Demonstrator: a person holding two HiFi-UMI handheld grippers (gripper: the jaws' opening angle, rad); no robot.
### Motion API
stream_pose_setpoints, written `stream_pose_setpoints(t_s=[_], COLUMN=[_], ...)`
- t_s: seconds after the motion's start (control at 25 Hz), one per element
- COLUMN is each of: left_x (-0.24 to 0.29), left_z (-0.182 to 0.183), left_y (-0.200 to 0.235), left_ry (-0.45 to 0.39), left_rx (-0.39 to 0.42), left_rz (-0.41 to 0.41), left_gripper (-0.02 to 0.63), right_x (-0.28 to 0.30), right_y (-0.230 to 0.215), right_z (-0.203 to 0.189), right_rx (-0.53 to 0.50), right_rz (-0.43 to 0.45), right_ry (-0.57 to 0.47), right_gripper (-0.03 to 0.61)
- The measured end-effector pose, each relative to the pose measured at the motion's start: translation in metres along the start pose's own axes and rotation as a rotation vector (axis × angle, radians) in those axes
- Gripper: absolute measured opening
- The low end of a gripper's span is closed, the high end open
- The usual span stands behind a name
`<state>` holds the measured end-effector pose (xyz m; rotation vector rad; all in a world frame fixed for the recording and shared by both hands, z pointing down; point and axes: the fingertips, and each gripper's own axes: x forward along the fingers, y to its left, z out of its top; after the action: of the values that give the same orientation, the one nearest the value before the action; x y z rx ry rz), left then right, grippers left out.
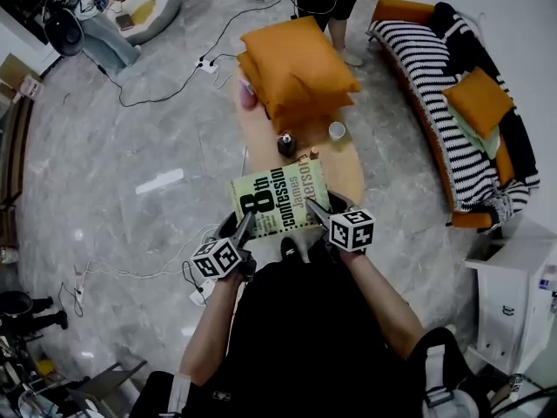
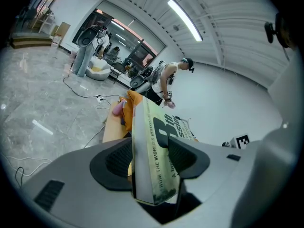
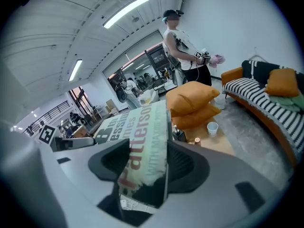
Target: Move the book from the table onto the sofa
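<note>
You are holding the book [image 1: 280, 201] up off the table [image 1: 348, 168] — left gripper [image 1: 244, 227] and right gripper [image 1: 318, 212] each pinching an edge; carrying it to the sofa [image 1: 435, 103] is left.

I stand in a living-room set inside a large studio hall: striped sofa [image 1: 435, 94], coffee table [image 1: 344, 168], floor power strip [image 1: 207, 64], ceiling strip lights [image 2: 185, 20].

Two orange cushions [image 1: 296, 70] sit stacked, a white cup [image 1: 337, 131] just beside them, a dark bottle [image 1: 285, 144] close by, a person [image 3: 182, 51] standing behind.
</note>
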<state>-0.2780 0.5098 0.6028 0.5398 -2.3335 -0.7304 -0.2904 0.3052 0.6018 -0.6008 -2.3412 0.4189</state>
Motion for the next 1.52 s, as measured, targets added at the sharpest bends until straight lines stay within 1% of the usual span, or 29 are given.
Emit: stream_pose_setpoints(t_s=[0.2, 0.4, 0.56, 0.72, 0.96, 1.12, 1.36, 1.52], left_x=[0.009, 0.020, 0.040, 0.061, 0.076, 0.075, 0.067, 0.065], left_z=[-0.006, -0.012, -0.024, -0.043, -0.096, -0.137, -0.197, -0.235], left_y=[-0.003, -0.022, -0.054, -0.105, -0.192, -0.237, -0.286, -0.314], left_ry=[0.031, 0.052, 0.093, 0.152, 0.256, 0.320, 0.400, 0.431], left_rx=[0.008, 0.036, 0.074, 0.140, 0.219, 0.259, 0.337, 0.388], left_rz=[-0.016, -0.048, -0.106, -0.182, -0.284, -0.335, -0.407, -0.447], left_gripper=[0.232, 0.232, 0.232, 0.232, 0.232, 0.232, 0.232, 0.232], right_x=[-0.006, -0.025, -0.057, -0.110, -0.207, -0.264, -0.332, -0.369], right_y=[-0.009, -0.025, -0.050, -0.082, -0.126, -0.144, -0.160, -0.171], right_z=[-0.007, -0.010, -0.011, -0.020, -0.053, -0.084, -0.139, -0.175], right_rx=[0.025, 0.056, 0.075, 0.134, 0.237, 0.291, 0.369, 0.422], right_rz=[-0.023, -0.053, -0.105, -0.176, -0.286, -0.350, -0.427, -0.468], right_ry=[0.003, -0.017, -0.063, -0.128, -0.219, -0.263, -0.338, -0.398], right_gripper=[0.241, 0.241, 0.241, 0.241, 0.241, 0.241, 0.241, 0.241])
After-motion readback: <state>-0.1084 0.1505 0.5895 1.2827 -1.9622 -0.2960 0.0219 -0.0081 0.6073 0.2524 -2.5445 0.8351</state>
